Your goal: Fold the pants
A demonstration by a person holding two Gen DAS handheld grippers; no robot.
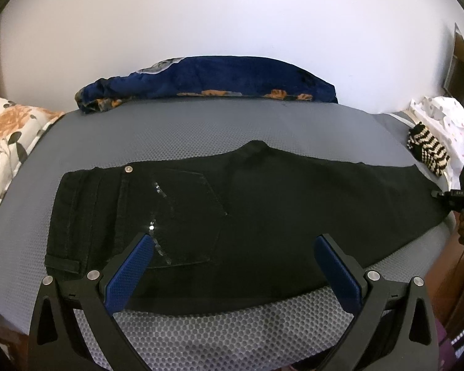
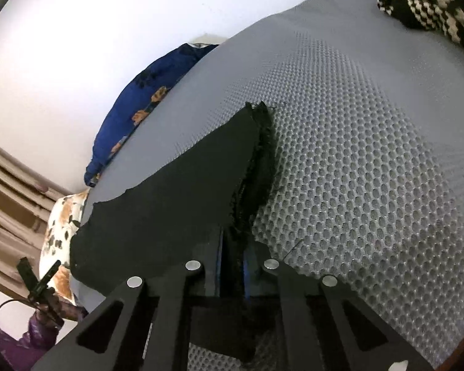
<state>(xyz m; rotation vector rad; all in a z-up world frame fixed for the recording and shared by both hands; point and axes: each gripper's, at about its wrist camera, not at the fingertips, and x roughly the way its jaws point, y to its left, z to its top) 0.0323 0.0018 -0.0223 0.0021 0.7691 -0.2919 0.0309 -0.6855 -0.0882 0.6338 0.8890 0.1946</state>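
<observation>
Black pants [image 1: 247, 210] lie flat across the grey honeycomb mat [image 1: 201, 130], waistband at the left, legs running right. My left gripper [image 1: 233, 247] hovers open over the seat and back pocket, its blue pads [image 1: 130, 275] wide apart with only cloth below them. In the right wrist view the frayed hem end of the pants [image 2: 201, 179] reaches into my right gripper [image 2: 233, 247], whose jaws are shut on that hem cloth. The right gripper [image 1: 457, 199] also shows as a dark shape at the far right edge in the left wrist view.
A navy floral blanket [image 1: 207, 80] lies along the mat's far edge by the white wall. A floral pillow [image 1: 9, 142] sits left. A black-and-cream knitted item [image 1: 427, 151] and white spotted cloth [image 1: 442, 117] lie at the right end.
</observation>
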